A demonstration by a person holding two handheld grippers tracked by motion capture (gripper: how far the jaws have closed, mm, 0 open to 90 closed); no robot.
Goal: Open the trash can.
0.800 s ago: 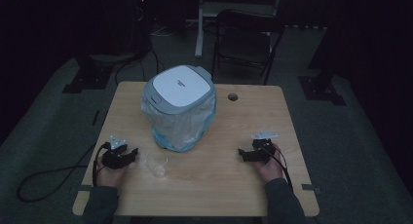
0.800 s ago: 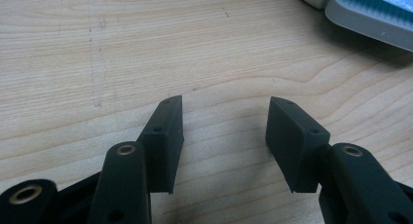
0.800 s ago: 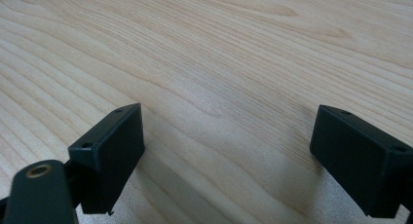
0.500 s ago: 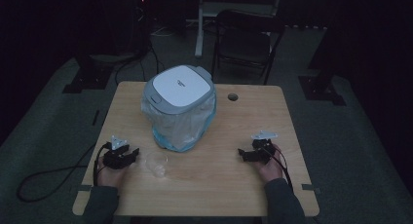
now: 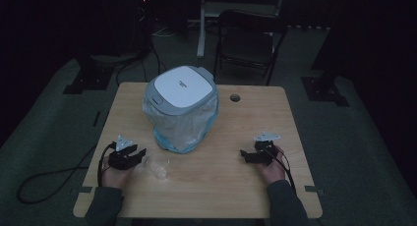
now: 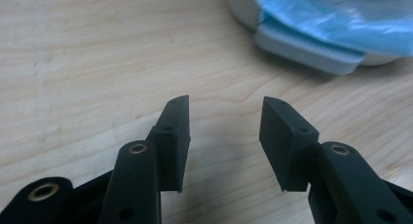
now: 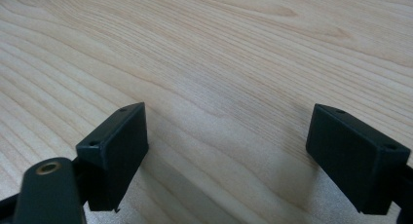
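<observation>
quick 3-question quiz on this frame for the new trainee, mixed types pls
1. True or false: the left gripper is shut on the clear plastic item.
2. Which gripper's jaws are spread wider? A) left B) right
3. Fill in: the white lidded bin is lined with a ___ plastic bag.

Key: 1 false, its jaws are apart with bare table between them. 2 B. 3 blue.
</observation>
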